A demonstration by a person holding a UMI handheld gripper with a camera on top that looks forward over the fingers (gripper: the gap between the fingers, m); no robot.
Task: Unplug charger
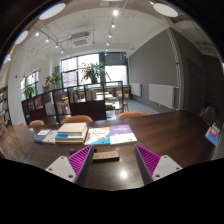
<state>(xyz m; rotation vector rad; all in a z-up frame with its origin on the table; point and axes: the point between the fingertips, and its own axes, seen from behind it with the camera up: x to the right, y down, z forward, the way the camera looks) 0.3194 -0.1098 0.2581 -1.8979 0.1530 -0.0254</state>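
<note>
Claw [117, 166] of the handheld two-finger tool sits low over a dark brown wooden table [165, 132], with its fingers spread apart and nothing held between them. Each finger carries a purple ridged pad [86, 160] on its inner face; the left one and the right one stand well apart with bare tabletop showing in the gap.

Just ahead of the gap, a small dark brown rectangular block [105, 155] lies flat on the table, apart from both fingers. Whether it is the charger cannot be told, and no cable or socket can be made out.

Beyond the block, a spread of flat colourful books [111, 135] lies on the table. Ahead and to the left of the fingers, a low stack of books with a green cover on top [70, 132] rests on the same surface. Far to the right, a small blue upright card [213, 133] stands near the table edge.

Beyond the table, brown rounded chair backs [78, 120] line the far side. Further on, dark low shelving [85, 103] stands in front of large bright windows [75, 70], with leafy green potted plants [95, 72] beside them. Round white ceiling lights [52, 10] shine overhead.
</note>
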